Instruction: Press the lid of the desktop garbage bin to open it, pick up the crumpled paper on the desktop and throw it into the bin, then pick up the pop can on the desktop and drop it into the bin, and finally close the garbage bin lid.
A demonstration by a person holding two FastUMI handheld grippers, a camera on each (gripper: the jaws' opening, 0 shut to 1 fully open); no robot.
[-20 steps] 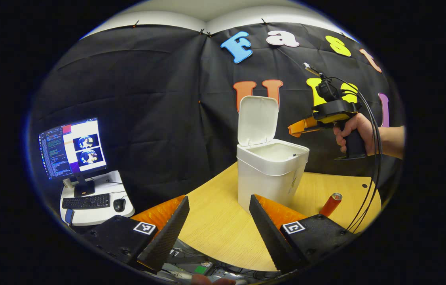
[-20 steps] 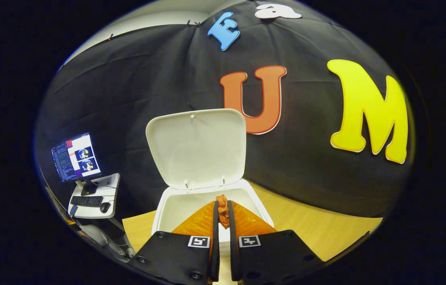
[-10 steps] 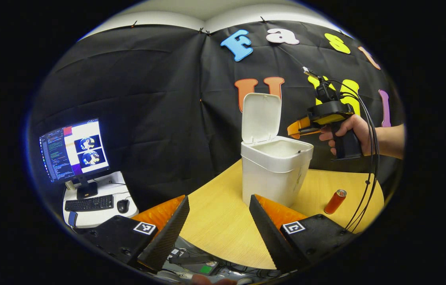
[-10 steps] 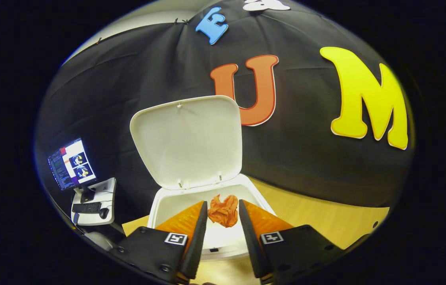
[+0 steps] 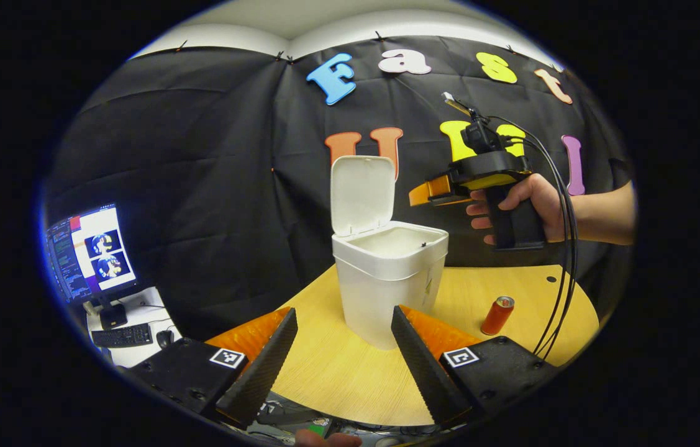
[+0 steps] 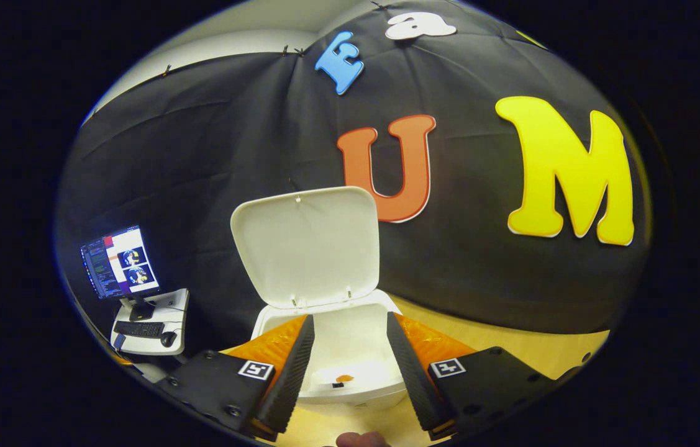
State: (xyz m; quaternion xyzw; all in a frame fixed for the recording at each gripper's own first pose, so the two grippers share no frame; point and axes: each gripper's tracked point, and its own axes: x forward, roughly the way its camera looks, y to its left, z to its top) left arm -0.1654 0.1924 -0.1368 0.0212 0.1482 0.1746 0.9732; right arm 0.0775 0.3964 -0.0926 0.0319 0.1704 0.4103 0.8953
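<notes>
The white bin (image 5: 387, 282) stands on the wooden table (image 5: 331, 379) with its lid (image 5: 362, 194) upright. A red pop can (image 5: 497, 315) stands to the right of the bin. A hand holds my right gripper (image 5: 415, 195) above the bin's right rim. In the right gripper view, my right gripper (image 6: 345, 354) is open over the bin's mouth (image 6: 353, 344), facing the raised lid (image 6: 306, 248). A scrap of orange crumpled paper (image 6: 344, 378) lies down inside the bin. My left gripper (image 5: 343, 347) is open, with nothing in it, in front of the bin.
A monitor (image 5: 86, 251) with a keyboard (image 5: 121, 335) and a mouse sits on a side stand at the left, off the table. Cables (image 5: 564, 248) hang from the right gripper towards the table's right edge. Bare table lies around the can.
My right gripper has opened and let go of the crumpled paper, which has dropped into the bin. In the left gripper view the bin and can have shifted left.
</notes>
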